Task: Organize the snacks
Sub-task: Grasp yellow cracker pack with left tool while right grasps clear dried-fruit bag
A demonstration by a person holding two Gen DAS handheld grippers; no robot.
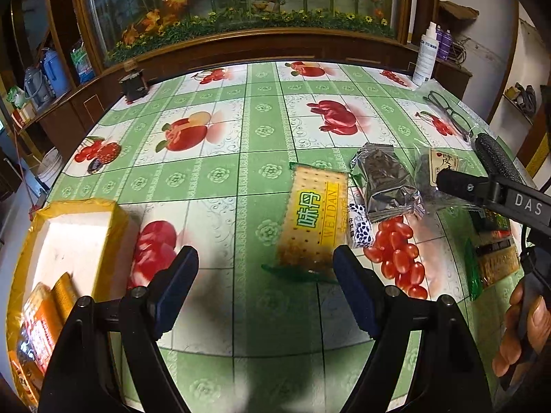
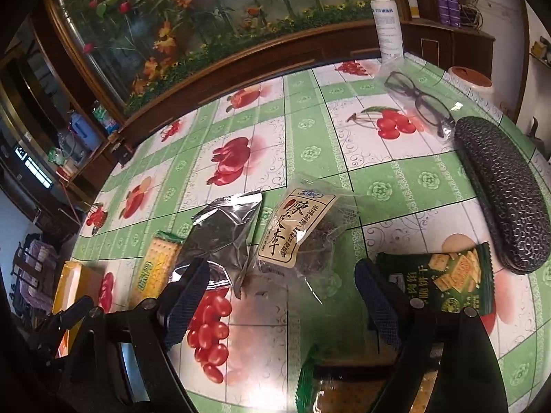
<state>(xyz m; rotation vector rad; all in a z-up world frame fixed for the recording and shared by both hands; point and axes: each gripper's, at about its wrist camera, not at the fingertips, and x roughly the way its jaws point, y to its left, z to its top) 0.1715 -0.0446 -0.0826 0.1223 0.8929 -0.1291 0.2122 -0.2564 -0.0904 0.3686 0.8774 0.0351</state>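
Both grippers hang over a table (image 1: 241, 130) covered in a green cloth printed with fruit, and neither holds anything.

In the left wrist view the left gripper (image 1: 265, 268) fills the bottom of the frame, jaws standing wide with bare cloth between them. Just above its right finger lies a yellow cracker packet (image 1: 315, 216) with green lettering. To the right of that sit a small blue-and-white wrapped sweet (image 1: 360, 229) and a silver foil packet (image 1: 387, 180); they look to be touching or overlapping, though I cannot be sure. At the lower left is a white foam box edged in yellow tape (image 1: 113, 227), with orange packets (image 1: 39, 327) inside it. A hand (image 1: 520, 334) grips the other tool at the right edge.

In the right wrist view the right gripper (image 2: 282, 296) sits at the bottom, jaws wide and opening, only cloth between the fingertips. Above the gap lies a clear bag of dark dried fruit (image 2: 299, 230) with a cream label, beside the foil packet (image 2: 220, 237). A dark green cracker packet (image 2: 447, 282) lies just behind the right finger, and another green-edged packet (image 2: 306, 378) shows at the bottom centre. At the right edge rest a black glasses case (image 2: 502, 192) and a pair of glasses (image 2: 420, 99); a white spray bottle (image 2: 387, 20) stands near the top.
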